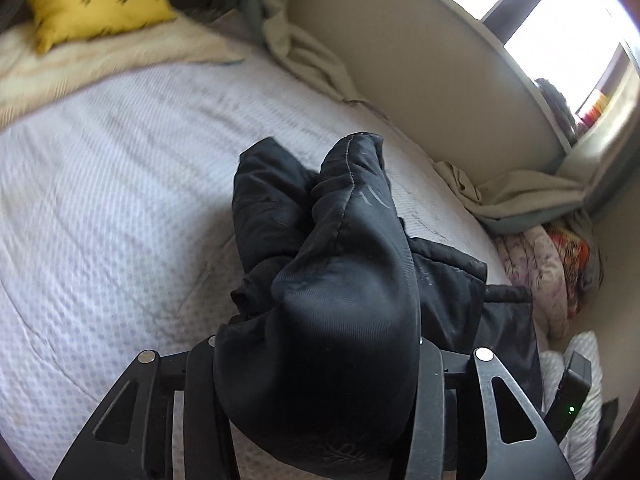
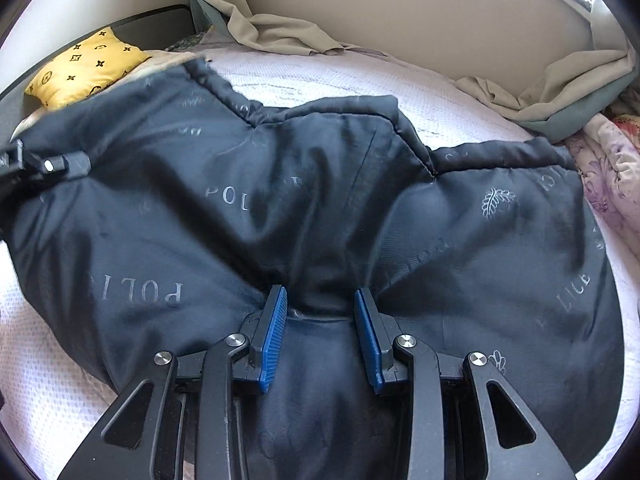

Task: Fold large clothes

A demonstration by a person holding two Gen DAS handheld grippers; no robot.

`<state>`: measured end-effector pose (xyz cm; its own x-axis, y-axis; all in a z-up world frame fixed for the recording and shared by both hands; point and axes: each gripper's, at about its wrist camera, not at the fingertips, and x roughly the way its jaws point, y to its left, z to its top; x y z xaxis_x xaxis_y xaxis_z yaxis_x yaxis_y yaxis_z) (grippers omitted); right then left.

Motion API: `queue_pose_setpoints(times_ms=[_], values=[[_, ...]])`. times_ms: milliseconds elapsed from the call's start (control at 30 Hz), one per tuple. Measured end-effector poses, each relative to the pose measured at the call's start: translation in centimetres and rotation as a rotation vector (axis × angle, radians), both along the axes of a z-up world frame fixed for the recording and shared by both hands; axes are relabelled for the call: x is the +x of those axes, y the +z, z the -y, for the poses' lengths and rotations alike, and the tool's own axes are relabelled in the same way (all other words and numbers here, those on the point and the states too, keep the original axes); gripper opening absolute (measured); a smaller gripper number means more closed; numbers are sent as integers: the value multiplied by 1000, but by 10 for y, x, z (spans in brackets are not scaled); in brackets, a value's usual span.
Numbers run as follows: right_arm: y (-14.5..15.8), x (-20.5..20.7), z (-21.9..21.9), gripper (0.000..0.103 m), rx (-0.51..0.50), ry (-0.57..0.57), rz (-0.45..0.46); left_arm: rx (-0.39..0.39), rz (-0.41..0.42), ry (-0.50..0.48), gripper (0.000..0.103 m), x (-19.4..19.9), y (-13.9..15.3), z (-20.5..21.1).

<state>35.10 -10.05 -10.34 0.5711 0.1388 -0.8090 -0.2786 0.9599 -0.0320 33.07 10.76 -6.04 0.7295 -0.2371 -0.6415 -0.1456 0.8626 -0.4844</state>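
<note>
A white textured bedspread (image 2: 400,92) covers the bed, with a beige wall panel (image 1: 400,40) along its far side. Spread inside out over the bedspread lies a large dark navy padded jacket (image 2: 200,208), its lining printed with pale "POLICE" lettering and leaf emblems; it fills most of the right wrist view, reaching from the near edge to the scalloped hem at the far side. A bunched fold of this lining runs straight between the blue pads of the right gripper (image 2: 320,320), which pinch it at a narrow spacing. In the left wrist view another part of the jacket (image 1: 340,260) is gathered into a thick roll that rises between the black fingers of the left gripper (image 1: 316,360) and drapes over them; the pads are hidden by cloth, though they seem to press on it. A yellow patterned cushion (image 2: 84,68) sits at the far left corner. Crumpled beige fabric (image 1: 304,56) lies against the wall panel.
</note>
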Motion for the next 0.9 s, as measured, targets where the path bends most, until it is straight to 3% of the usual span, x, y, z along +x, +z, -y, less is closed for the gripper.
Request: queue_pose_setpoints(times_ms=[233,433,600,733,833,900], values=[[-7,4,10,32,59,-28,-25,216,132,-112,43,-3,57,64],[-9,8,27,30,149,-56,-66,432,217,-248,43,-9,98,160],[-8,10,49,25,259,-52,-86,552,226,-334,43,-7,102,227],[3,11,80,19,356,-48,-176,604,244,-374,43,-12,105,263],[16,11,129,19,501,-127,-267,662,255,-406,43,-15,99,289],[29,5,171,21,591,-228,-276,690,254,-428,43,-15,92,301]])
